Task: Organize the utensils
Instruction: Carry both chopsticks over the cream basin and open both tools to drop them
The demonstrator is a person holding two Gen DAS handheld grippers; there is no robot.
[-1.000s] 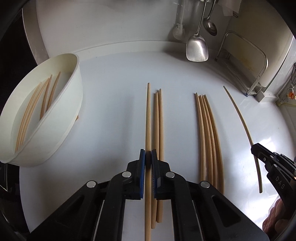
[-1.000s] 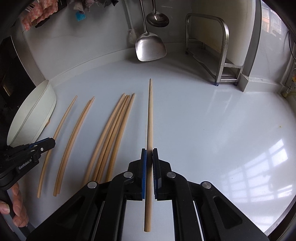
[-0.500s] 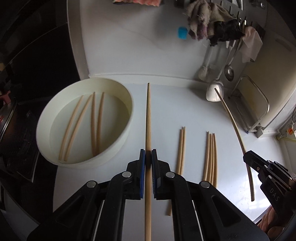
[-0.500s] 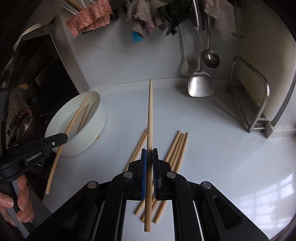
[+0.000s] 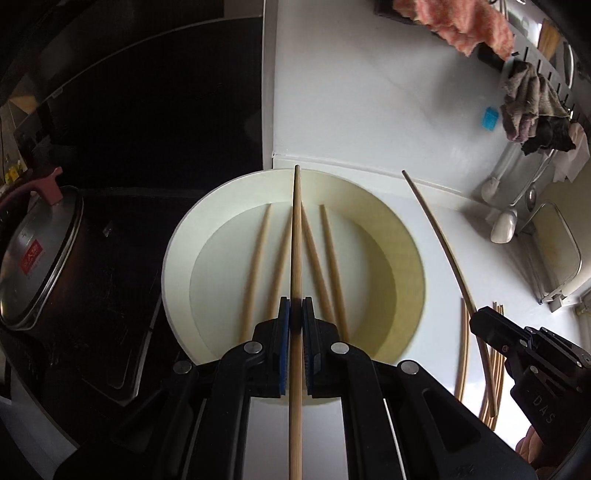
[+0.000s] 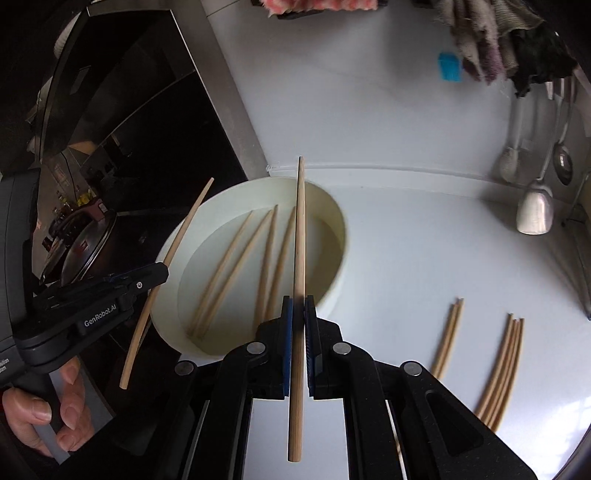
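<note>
Pinching a single wooden chopstick [image 5: 295, 236] between its blue pads, the left tool [image 5: 294, 317] holds the stick in the air above a round white bowl [image 5: 400, 236] that sits at the left end of the pale tabletop [image 6: 424, 240]; the right tool [image 6: 298, 317] likewise presses together on a second chopstick [image 6: 300, 236], whose tip reaches over the bowl's far rim. Four more chopsticks [image 5: 258, 254] lie fanned on the bowl's flat bottom. Only the right wrist view shows fingers [image 6: 74, 410] of the person's hand wrapped round the left tool's handle, and two loose bundles left on the tabletop: a pair of chopsticks [image 6: 448, 336] and, further right, a group of about four chopsticks [image 6: 504, 369]. Only the left wrist view shows the whole lidded metal pot [image 5: 37, 251] with its red label on the dark stove beside the bowl. All the sticks are slim, light tan, round and tapered, smooth in finish; the bowl is matte and straight-walled. Against the white back wall hang a shiny steel spatula [image 6: 535, 210], a ladle [image 6: 563, 162], and rumpled cloths [image 5: 532, 107], with a fuzzy pink towel [image 5: 465, 22] above.
</note>
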